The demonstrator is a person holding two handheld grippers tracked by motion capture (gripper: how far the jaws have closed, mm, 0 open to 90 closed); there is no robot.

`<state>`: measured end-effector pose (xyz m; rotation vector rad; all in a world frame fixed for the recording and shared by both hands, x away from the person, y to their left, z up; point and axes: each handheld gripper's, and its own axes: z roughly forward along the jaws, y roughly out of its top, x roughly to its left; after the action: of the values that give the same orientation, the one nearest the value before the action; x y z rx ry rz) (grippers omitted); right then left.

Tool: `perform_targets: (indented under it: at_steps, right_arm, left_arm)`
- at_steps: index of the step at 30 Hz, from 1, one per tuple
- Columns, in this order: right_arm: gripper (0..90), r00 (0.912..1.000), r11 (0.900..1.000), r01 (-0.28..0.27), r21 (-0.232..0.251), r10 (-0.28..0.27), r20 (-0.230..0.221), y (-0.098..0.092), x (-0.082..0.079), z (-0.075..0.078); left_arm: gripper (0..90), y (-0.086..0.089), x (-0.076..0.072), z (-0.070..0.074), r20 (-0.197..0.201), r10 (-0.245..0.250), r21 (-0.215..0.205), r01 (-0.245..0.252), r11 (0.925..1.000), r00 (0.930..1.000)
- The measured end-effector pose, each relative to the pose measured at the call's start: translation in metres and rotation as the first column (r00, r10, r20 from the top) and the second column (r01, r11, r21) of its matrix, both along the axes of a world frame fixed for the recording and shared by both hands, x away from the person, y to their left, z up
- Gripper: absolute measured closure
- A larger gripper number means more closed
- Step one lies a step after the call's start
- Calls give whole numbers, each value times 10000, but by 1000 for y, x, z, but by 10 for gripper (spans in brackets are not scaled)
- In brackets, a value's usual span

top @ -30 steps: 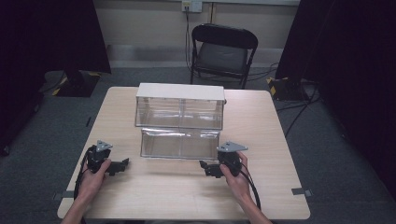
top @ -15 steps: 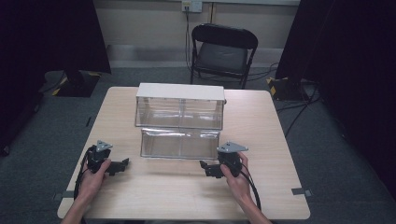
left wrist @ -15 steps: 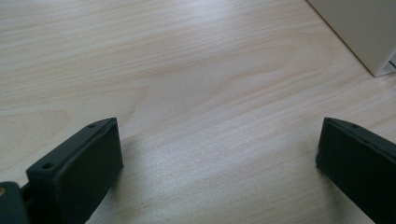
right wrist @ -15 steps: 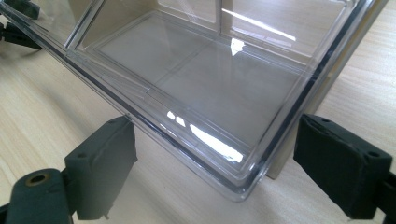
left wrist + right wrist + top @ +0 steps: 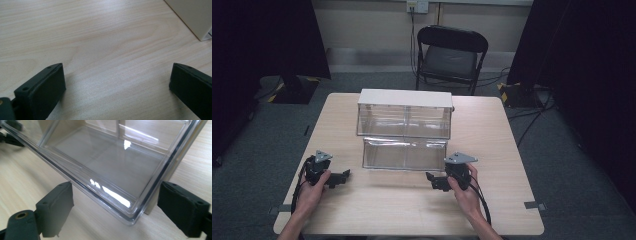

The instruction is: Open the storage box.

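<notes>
My two hands come in from the near edge of the table [image 5: 377, 220], each holding a gripper low over the wood. The left gripper [image 5: 343, 176] sits near the left side of the table, its jaws pointing toward the middle. Seen from the left gripper view, my jaws stand wide apart with bare wood grain between them and nothing held; a pale corner of the cabinet [image 5: 192, 17] shows at the far right of that view. The right gripper [image 5: 431, 180] sits right of centre, its jaws pointing left, just in front of the near right corner of the clear drawer [image 5: 404, 154]. In the right gripper view my jaws are likewise spread wide and hold nothing; the rounded corner of the clear drawer [image 5: 110, 162] lies between and just beyond them, not touched by either one.

The drawer is pulled out toward me from the bottom of the cabinet [image 5: 404, 99], which stands at the middle of the table with a white top and clear fronts. The drawer looks empty through its clear walls.

Farther off, beyond the table's far edge, a black folding chair [image 5: 451, 55] stands on the grey floor.
</notes>
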<state>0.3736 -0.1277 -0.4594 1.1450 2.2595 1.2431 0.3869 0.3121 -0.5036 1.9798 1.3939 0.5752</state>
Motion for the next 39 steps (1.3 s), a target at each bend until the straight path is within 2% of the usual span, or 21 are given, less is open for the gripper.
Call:
perform_targets:
  at_steps: [3,18,39]
  right_arm:
    - [126,9999,9999,-96,121,95,107,-2,-2,4]
    - [128,9998,9999,-84,95,82,198,-2,-4,6]
    - [118,9986,9995,-19,327,1,529,-2,-9,10]
  left_arm:
    - [0,0,0,0,3,-3,4,3,10000,10000]
    - [0,0,0,0,12,-2,9,2,10000,10000]
    - [0,0,0,0,3,-1,-1,1,10000,10000]
